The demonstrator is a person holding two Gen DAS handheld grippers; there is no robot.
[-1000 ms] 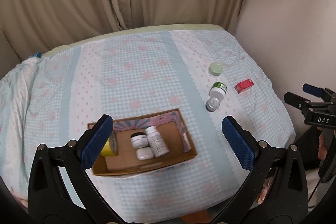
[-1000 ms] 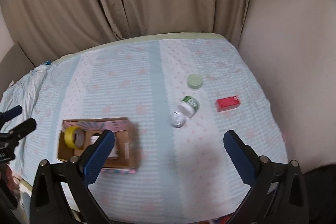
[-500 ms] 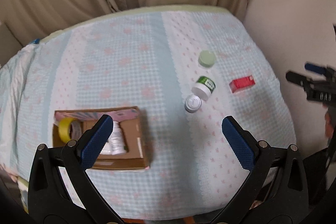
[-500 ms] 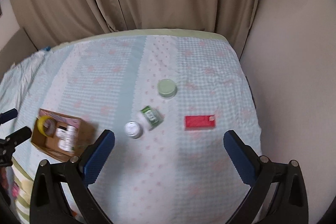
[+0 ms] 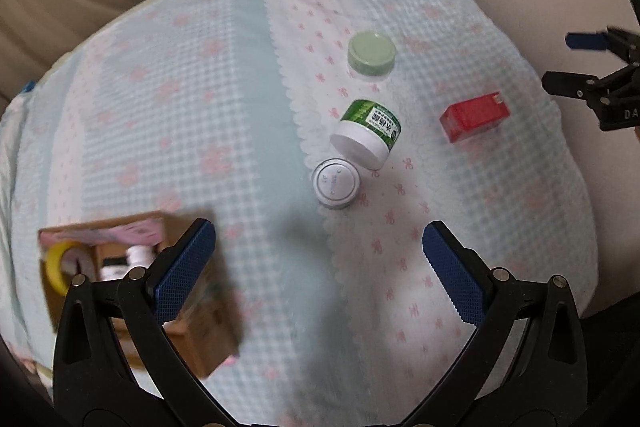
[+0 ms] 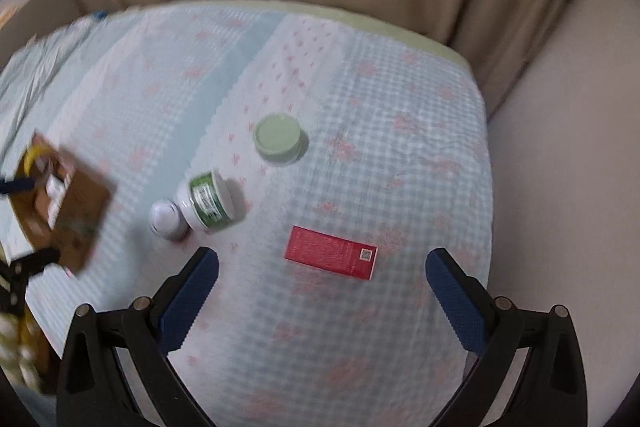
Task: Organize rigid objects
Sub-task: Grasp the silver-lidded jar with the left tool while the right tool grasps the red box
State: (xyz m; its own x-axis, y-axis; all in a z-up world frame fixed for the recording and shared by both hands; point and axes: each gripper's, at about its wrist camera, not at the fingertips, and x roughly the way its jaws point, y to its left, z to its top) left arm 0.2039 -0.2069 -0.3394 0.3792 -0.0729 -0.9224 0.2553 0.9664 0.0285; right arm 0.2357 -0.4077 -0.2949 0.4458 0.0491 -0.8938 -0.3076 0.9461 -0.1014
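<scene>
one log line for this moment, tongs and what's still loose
left tongs open, empty | right tongs open, empty | red box, green jar, white jar, green lid outside carton

A puckered, matt cotton bedspread is covering the bed; the red carton is looking like smooth card, the green-lidded jar dull plastic, the cardboard box rough brown.

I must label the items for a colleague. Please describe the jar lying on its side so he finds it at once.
On the checked bedspread, right of the cardboard box, stand two upright jars. Between them lies the tipped jar, touching the white-lidded one. Only it has a green printed label.
</scene>
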